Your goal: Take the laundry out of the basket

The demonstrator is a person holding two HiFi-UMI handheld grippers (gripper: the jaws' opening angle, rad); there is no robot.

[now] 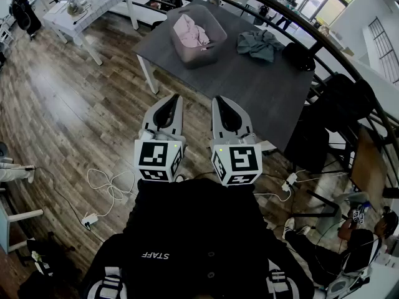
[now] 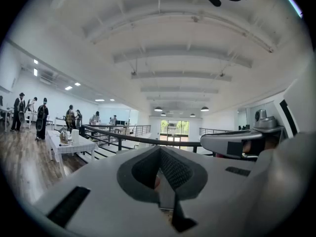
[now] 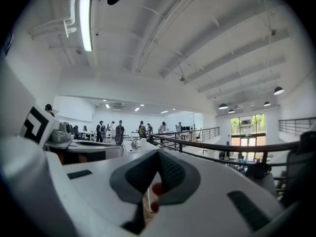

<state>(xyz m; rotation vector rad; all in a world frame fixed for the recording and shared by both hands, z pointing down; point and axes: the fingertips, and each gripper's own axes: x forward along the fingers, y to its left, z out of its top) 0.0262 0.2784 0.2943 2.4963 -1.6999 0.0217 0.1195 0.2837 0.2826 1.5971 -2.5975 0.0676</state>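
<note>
Grey plastic laundry basket [image 1: 193, 58] with rounded corners, on the left part of a dark grey rectangular worktop [image 1: 249, 89] with white legs; holds crumpled pale pink laundry [image 1: 192, 31], piled inside and not yet lifted out. Just right of the basket and apart from it, a crumpled grey-green garment [image 1: 259, 44] lying on the same worktop. Well short of the worktop, over brown wood-plank floor [image 1: 62, 104], both white tools side by side, close to the person's black-clad chest, pointing roughly level toward the worktop. Left tool [image 1: 171, 99]: jaws drawn together, nothing between them. Right tool [image 1: 222, 100]: jaws likewise pressed together, empty. Touch neither basket nor laundry. Loose white cables [image 1: 109, 185] on the floor, lower left of the tools.
</note>
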